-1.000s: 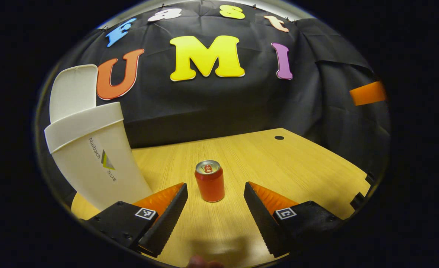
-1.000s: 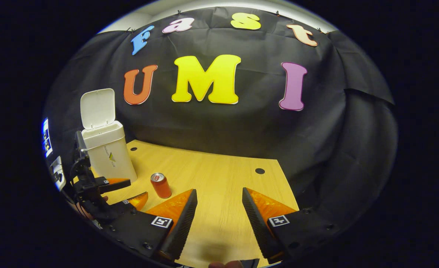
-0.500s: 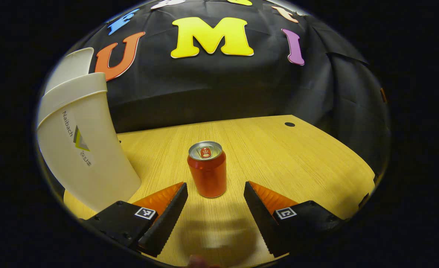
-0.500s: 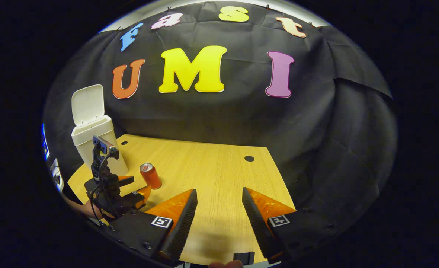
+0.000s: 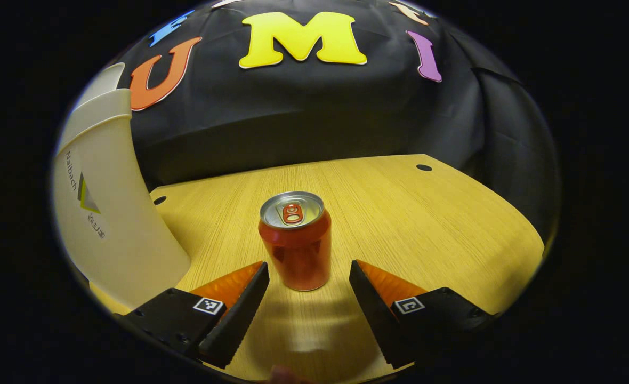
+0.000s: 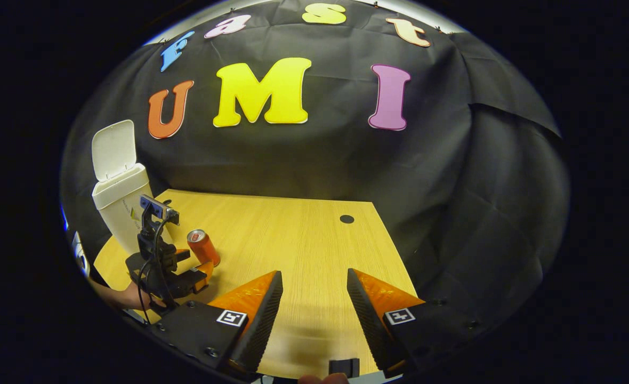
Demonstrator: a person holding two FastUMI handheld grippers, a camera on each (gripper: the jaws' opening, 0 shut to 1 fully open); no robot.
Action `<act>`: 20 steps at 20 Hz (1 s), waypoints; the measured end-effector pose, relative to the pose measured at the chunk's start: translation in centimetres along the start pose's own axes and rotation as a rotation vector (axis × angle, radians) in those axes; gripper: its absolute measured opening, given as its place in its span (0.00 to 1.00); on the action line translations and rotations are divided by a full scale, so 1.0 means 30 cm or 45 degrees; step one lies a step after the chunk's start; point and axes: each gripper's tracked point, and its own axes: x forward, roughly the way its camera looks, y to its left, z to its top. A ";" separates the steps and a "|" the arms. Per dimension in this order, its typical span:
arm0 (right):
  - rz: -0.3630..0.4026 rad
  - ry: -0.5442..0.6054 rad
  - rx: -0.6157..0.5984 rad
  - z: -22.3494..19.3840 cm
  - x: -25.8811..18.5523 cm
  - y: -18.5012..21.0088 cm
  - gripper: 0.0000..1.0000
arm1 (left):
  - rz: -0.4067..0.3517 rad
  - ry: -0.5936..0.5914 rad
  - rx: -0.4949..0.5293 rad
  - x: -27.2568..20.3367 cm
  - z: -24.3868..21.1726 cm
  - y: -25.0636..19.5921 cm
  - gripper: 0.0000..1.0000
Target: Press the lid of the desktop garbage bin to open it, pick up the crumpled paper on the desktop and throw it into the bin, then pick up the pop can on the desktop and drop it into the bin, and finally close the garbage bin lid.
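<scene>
Your left gripper (image 5: 309, 272) has its fingers spread wide, and the red pop can (image 5: 295, 241) stands upright on the wooden desktop (image 5: 426, 224) just ahead of the gap between the tips, touching neither one. The white garbage bin (image 5: 101, 213) sits close on the can's left with its lid (image 6: 113, 149) flipped up. Your right gripper (image 6: 314, 280) hangs with fingers apart over bare desktop, well right of the can.
</scene>
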 end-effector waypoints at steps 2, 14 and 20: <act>-0.001 0.007 -0.003 0.001 0.008 0.005 0.78 | 0.003 -0.005 -0.002 0.013 0.002 0.007 1.00; 0.008 0.045 -0.001 0.008 0.066 0.077 0.78 | -0.049 0.001 0.030 0.120 0.039 0.031 1.00; 0.007 0.046 -0.002 0.008 0.067 0.092 0.79 | -0.066 0.011 0.039 0.130 0.036 0.036 0.88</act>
